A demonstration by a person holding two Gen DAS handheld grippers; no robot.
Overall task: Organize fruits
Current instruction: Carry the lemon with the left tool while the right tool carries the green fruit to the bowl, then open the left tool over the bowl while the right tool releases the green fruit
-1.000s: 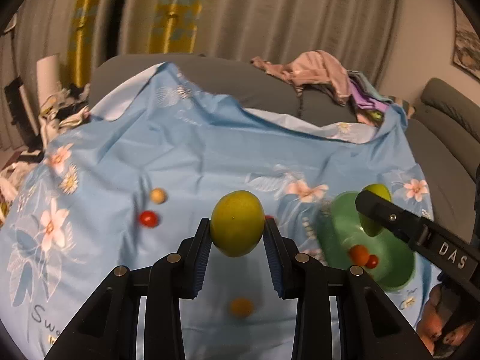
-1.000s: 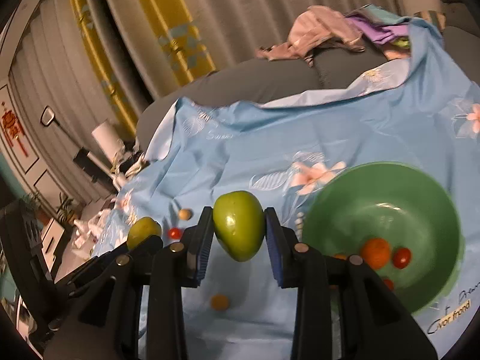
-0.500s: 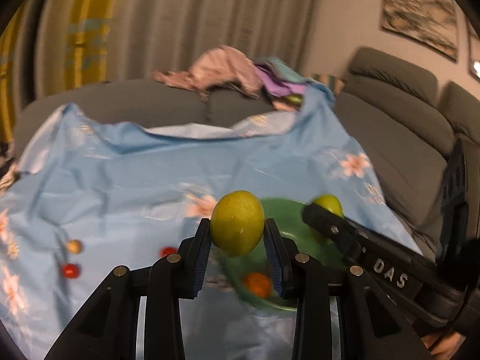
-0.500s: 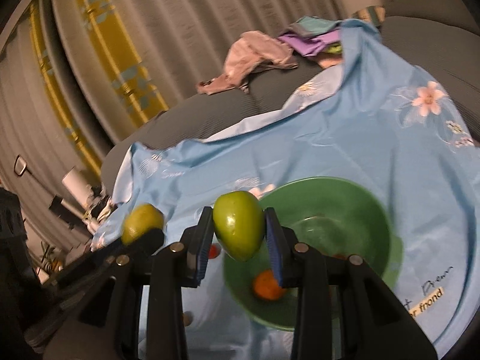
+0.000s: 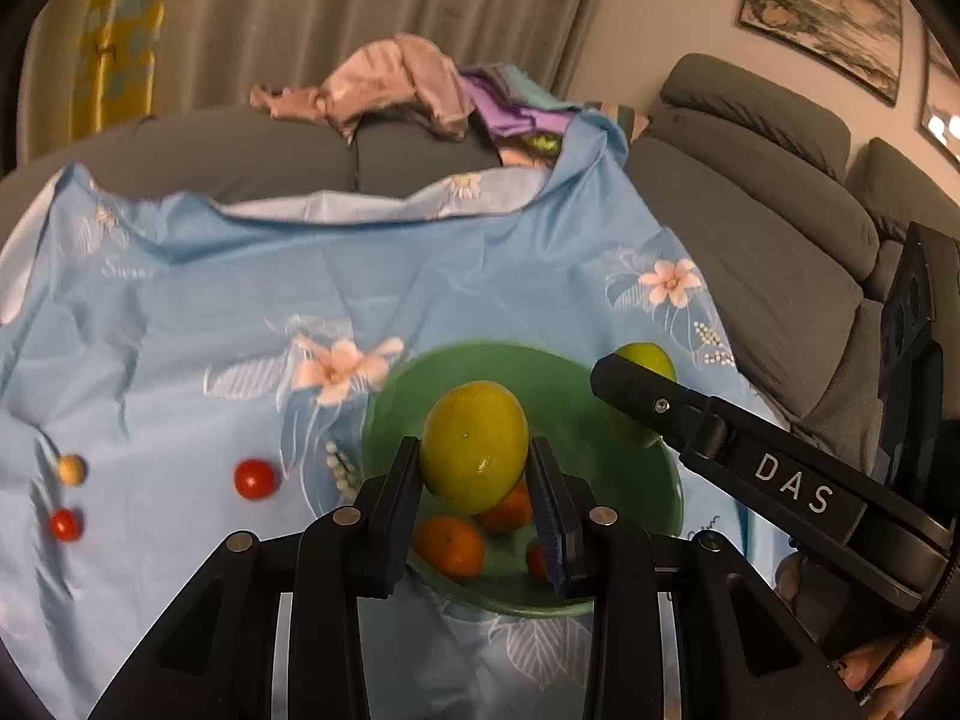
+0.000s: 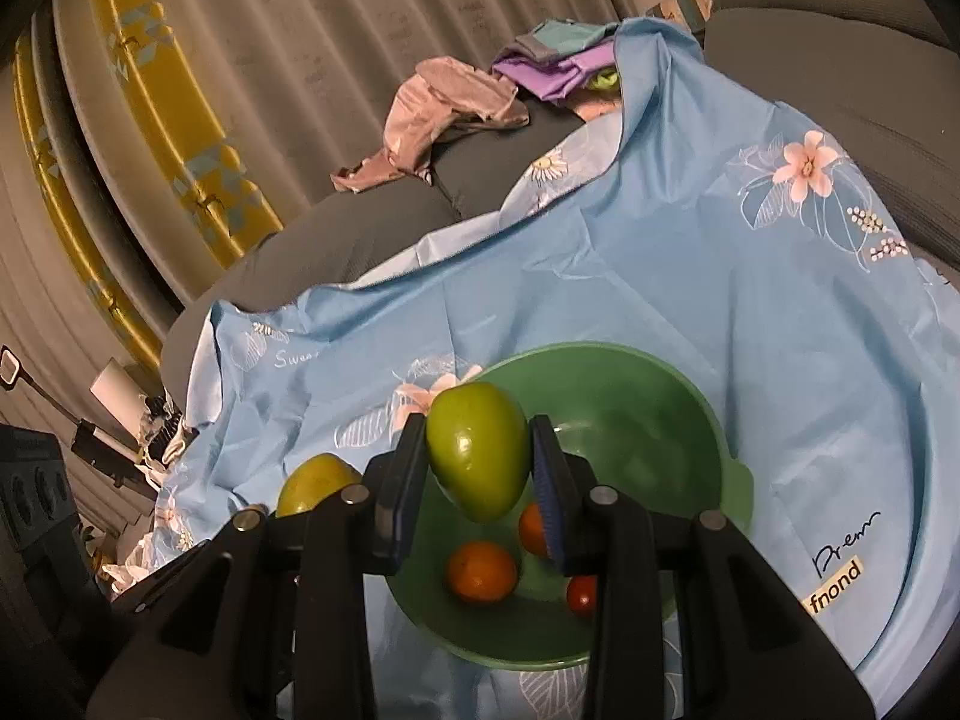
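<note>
- The left gripper holds a yellow-green fruit between its fingers, pressed from both sides.
- This fruit hangs above the green bowl, not touching it.
- The right gripper holds a green fruit in the same way, the fingers closed on its two sides, and it is also over the green bowl.
- Inside the bowl lie two orange fruits and one small red tomato.
- The bowl stands on a light blue cloth with flowers, which covers a grey sofa.
- On the cloth, left of the bowl, lie a red tomato, another red tomato and a small yellowish fruit, apart from each other.
- Some clothes lie on the back of the sofa, well apart from the bowl.
</note>
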